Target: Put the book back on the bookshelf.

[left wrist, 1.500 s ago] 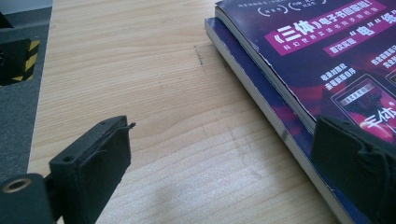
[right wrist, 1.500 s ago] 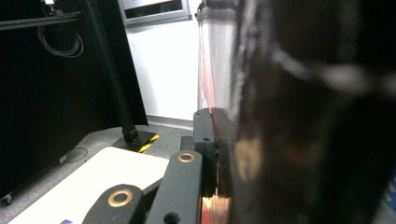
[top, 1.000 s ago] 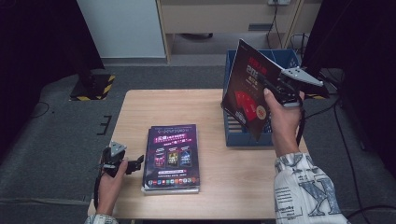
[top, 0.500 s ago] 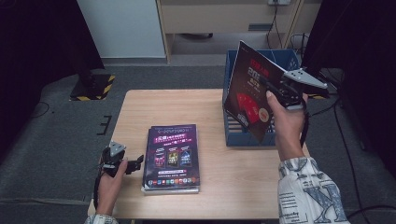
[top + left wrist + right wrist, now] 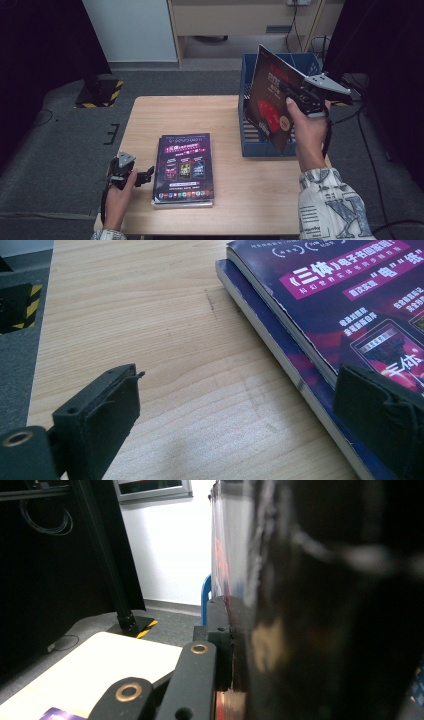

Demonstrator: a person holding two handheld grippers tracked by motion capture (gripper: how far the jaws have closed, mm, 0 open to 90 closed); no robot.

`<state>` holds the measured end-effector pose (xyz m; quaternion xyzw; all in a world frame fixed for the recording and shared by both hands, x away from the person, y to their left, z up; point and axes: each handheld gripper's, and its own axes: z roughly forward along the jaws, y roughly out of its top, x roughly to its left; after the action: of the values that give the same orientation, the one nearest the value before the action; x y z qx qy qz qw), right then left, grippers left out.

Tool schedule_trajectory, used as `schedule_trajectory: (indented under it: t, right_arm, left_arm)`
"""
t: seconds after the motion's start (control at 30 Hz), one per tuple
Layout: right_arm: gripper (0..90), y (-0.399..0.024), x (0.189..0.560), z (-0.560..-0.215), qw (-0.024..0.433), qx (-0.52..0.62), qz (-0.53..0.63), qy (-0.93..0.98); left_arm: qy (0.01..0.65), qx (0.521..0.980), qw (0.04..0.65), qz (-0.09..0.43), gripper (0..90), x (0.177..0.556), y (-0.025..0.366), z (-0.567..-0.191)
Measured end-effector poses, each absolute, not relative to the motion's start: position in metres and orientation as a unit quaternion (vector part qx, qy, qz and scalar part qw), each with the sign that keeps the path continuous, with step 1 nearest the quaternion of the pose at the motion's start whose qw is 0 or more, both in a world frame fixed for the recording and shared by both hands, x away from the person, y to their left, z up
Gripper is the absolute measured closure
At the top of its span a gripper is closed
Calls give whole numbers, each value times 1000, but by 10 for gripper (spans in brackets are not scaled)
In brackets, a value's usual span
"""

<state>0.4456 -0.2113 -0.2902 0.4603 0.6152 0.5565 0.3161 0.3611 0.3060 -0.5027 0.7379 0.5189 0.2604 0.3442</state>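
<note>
My right gripper (image 5: 296, 96) is shut on a dark book with a red cover (image 5: 269, 109) and holds it upright and tilted above the blue crate (image 5: 248, 146) at the table's right side. Seen in the right gripper view, the book (image 5: 231, 555) is edge-on and blurred, pressed against the black jaw of the right gripper (image 5: 234, 647). A stack of purple-covered books (image 5: 184, 167) lies flat at the table's front middle. Just left of that stack, my left gripper (image 5: 148, 175) rests low over the table. Its jaws (image 5: 240, 390) stand open over bare wood, beside the stack's edge (image 5: 300, 335).
The wooden table (image 5: 175, 112) has bare room behind and left of the stack. A black stand with a yellow-striped base (image 5: 100, 92) sits on the grey floor at the far left. A wooden cabinet (image 5: 240, 17) stands behind the table.
</note>
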Motion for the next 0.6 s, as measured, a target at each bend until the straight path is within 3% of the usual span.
schedule_trajectory:
  t: [0.6]
  right_arm:
    - [864,-192,478,-303,335,478,540,606]
  left_arm:
    - [516,741,342,260,44,361,305,-504]
